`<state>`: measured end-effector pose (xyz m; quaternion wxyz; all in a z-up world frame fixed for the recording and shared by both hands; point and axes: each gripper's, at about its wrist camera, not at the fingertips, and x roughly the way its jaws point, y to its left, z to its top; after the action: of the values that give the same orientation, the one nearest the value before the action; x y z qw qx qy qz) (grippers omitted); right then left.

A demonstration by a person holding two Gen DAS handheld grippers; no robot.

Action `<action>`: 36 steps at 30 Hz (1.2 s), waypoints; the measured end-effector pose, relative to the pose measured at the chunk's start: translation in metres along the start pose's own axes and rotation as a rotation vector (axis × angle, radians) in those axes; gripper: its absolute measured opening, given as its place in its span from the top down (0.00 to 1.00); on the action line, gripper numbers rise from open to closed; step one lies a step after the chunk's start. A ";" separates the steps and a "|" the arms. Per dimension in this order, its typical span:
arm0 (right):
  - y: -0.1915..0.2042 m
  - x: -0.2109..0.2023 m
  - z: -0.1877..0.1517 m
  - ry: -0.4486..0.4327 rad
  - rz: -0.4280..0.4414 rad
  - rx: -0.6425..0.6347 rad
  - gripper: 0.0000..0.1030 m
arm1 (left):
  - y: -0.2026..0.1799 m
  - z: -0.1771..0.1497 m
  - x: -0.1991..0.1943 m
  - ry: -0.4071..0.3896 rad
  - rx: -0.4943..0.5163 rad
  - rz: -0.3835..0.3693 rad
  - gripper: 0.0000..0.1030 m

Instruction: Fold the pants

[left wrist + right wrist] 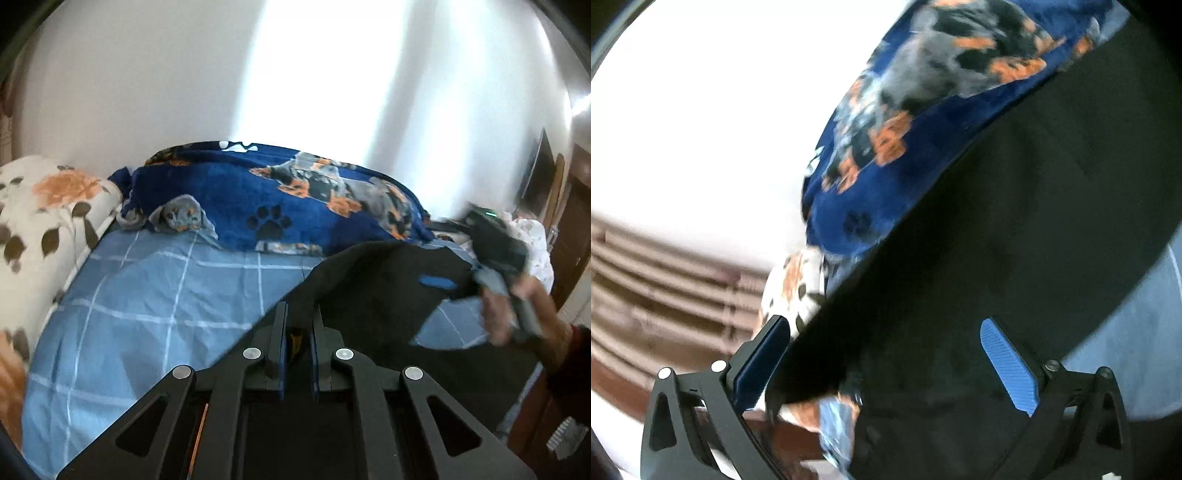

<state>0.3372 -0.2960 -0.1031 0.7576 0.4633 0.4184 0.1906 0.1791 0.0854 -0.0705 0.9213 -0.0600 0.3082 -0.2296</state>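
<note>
The black pants (373, 291) hang lifted over the blue checked bed sheet (155, 295). My left gripper (297, 325) is shut on an edge of the pants at the lower middle of the left wrist view. My right gripper (886, 332) is wide open, with the pants (997, 229) lying between and past its blue pads (1008, 365); no grip shows. In the left wrist view the right gripper (439, 282) appears at the right against the cloth, held by a hand (517, 314).
A dark blue dog-print blanket (295, 199) lies bunched along the wall at the back of the bed. A white floral pillow (44, 221) sits at the left. Brown wooden furniture (569, 236) stands at the far right.
</note>
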 end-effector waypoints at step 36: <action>-0.072 -0.063 -0.221 0.152 -0.277 -0.042 0.94 | 0.028 -0.138 -0.052 0.312 -0.139 0.173 0.75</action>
<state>0.1149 -0.2547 -0.1856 0.7523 0.3695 0.5302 0.1277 0.0712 0.1388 -0.1608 0.8722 -0.0604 0.4665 -0.1341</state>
